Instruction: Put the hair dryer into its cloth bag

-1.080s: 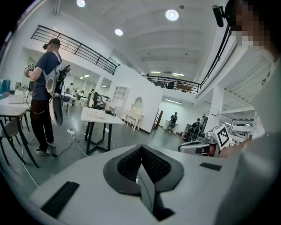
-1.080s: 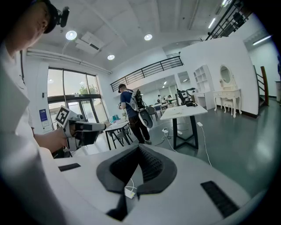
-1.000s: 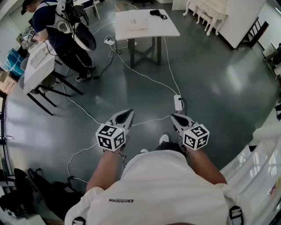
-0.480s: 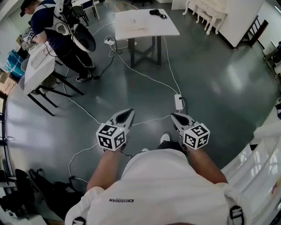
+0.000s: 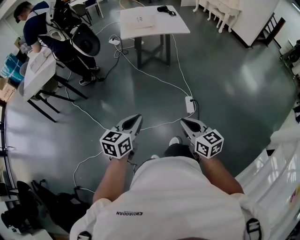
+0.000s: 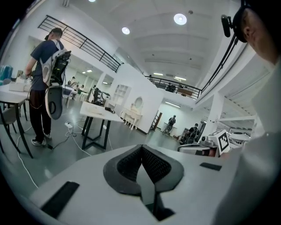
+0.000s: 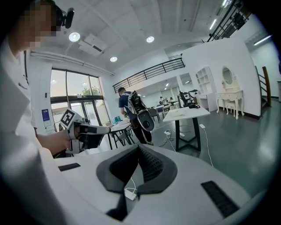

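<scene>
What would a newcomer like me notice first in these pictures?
Two white claws held out over a dark glossy floor: the left claw and the right claw, both shut and empty, each backed by a cube of square markers. A white power strip lies just ahead of the right claw, and a white table stands farther off.

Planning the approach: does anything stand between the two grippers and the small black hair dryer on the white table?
Nothing at gripper height: open air separates the left gripper and right gripper from the black hair dryer on the white table. Only the dark floor lies between, crossed by white cables and a white power strip.
</scene>
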Available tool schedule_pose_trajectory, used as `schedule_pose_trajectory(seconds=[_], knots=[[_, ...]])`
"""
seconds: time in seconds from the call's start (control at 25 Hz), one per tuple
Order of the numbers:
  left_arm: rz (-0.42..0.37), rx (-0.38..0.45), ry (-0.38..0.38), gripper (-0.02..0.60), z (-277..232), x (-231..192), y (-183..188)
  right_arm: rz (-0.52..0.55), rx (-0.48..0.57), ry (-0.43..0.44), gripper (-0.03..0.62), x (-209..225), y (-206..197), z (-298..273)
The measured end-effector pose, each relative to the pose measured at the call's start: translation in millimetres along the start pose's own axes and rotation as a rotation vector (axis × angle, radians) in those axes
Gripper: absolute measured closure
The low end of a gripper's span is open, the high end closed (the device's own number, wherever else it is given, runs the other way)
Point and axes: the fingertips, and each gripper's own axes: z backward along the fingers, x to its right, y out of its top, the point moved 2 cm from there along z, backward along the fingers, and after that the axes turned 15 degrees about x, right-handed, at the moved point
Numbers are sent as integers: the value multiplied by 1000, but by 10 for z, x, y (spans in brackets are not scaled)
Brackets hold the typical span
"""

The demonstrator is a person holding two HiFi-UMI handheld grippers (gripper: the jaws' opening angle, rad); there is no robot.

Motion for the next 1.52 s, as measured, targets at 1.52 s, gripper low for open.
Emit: schedule_pose_trajectory(seconds=[1.52], knots=[[-118, -123, -57, 552, -3210, -846, 639, -120, 51, -69, 572, 2883, 814, -1810]])
